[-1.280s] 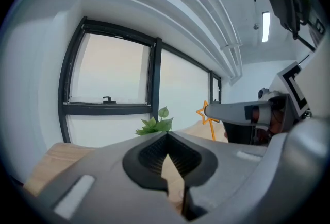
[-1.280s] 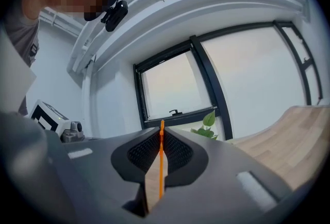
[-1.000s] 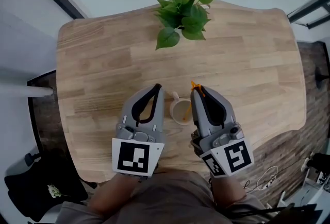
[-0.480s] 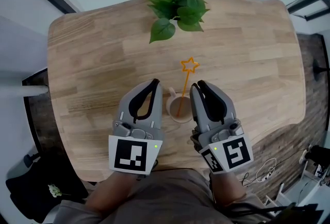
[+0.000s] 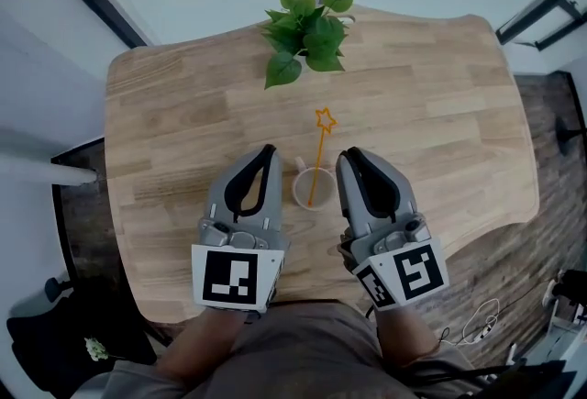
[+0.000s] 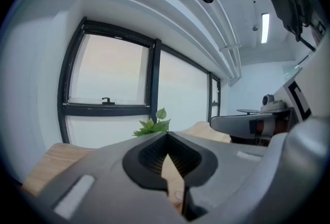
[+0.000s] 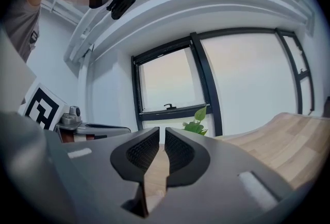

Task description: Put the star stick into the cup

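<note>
A pale cup (image 5: 310,190) stands on the wooden table (image 5: 440,113) between my two grippers. The orange star stick (image 5: 317,160) leans in it, its star end pointing up toward the far side, and nothing holds it. My left gripper (image 5: 267,150) lies just left of the cup, shut and empty; its tips meet in the left gripper view (image 6: 165,136). My right gripper (image 5: 346,152) lies just right of the cup, shut with only a thin slit between its pads (image 7: 162,131) and nothing in it. Neither gripper view shows the cup clearly.
A green potted plant (image 5: 307,26) stands at the table's far edge, also visible as a plant (image 6: 152,126) before dark-framed windows and as a plant (image 7: 196,124) in the right gripper view. The table's front edge lies close under my forearms.
One second ago my right gripper covered the stick at the cup, only its orange tip showing. Since half a second ago the stick leans free in the cup. Both grippers stay beside it.
</note>
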The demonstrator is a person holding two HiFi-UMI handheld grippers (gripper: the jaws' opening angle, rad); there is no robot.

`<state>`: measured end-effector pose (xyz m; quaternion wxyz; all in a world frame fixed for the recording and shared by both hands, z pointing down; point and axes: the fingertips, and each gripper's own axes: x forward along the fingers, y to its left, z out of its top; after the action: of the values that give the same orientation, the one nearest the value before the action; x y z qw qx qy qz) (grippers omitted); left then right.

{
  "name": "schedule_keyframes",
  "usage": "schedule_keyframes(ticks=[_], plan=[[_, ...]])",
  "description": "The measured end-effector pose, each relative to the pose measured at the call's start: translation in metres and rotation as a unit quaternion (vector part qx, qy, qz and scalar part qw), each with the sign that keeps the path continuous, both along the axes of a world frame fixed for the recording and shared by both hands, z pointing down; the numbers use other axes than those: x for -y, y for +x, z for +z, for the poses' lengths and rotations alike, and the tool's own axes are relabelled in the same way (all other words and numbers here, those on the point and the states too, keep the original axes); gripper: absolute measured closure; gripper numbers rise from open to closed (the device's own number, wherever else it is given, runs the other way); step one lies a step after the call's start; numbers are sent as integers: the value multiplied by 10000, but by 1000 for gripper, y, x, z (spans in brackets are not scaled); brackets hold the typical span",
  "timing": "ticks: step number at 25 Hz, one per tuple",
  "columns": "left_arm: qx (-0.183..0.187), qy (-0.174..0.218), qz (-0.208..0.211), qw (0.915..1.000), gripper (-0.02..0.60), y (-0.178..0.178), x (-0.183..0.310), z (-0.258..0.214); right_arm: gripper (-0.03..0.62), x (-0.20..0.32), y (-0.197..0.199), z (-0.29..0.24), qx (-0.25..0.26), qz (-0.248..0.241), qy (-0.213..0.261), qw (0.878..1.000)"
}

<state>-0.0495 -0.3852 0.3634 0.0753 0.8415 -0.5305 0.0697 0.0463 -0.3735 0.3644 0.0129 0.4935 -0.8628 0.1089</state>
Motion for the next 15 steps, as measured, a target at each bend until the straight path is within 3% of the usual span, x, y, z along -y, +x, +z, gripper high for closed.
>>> schedule_keyframes(ticks=[15], plan=[[200,1163,-446,9920,581,2,-67,-113,571,-52,10,-108,-136,-27,1152,9932]])
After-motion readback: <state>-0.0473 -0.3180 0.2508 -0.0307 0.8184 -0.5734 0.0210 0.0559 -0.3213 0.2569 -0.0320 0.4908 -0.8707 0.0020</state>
